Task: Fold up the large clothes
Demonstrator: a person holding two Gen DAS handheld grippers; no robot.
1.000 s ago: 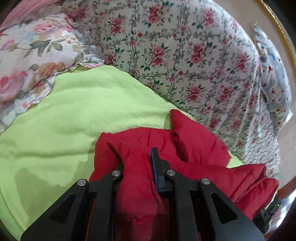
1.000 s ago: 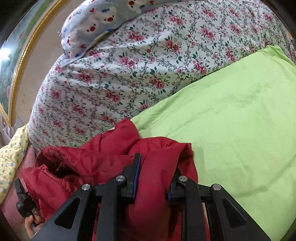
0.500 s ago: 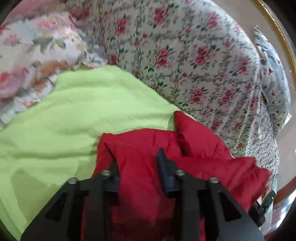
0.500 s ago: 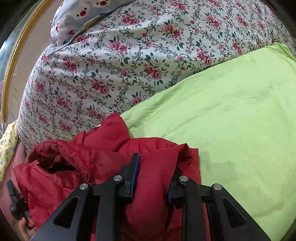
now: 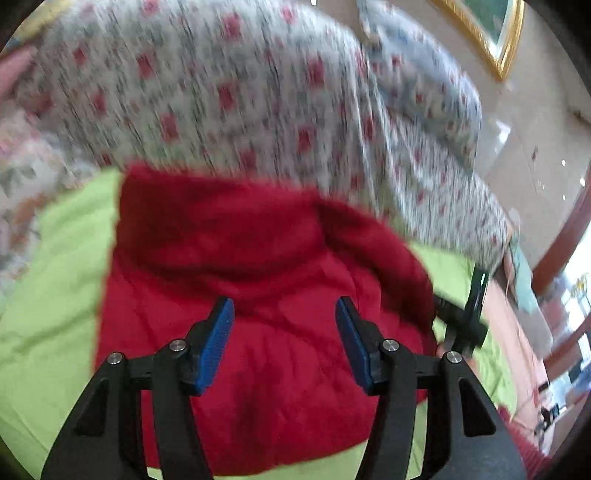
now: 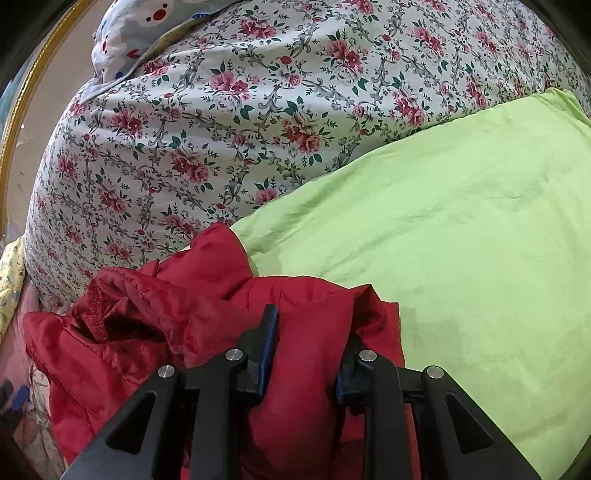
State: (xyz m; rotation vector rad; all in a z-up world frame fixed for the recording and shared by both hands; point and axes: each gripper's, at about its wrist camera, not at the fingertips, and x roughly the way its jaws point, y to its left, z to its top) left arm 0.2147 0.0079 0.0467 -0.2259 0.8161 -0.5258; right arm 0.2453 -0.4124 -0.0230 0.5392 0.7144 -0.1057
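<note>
A red padded jacket lies bunched on a lime-green sheet. In the left wrist view my left gripper is open, its blue pads apart, just above the jacket and gripping none of it. That view is blurred by motion. In the right wrist view my right gripper is shut on a fold of the red jacket, which bulges between its fingers. The jacket's crumpled rest lies to the left on the green sheet.
A floral bedcover rises behind the green sheet. A pale cartoon-print pillow lies at the far end. A gold picture frame hangs on the wall. The other gripper shows at the right of the left wrist view.
My left gripper has opened and let go of the jacket, and its view has swung quickly to the right. My right gripper keeps its hold and has moved little.
</note>
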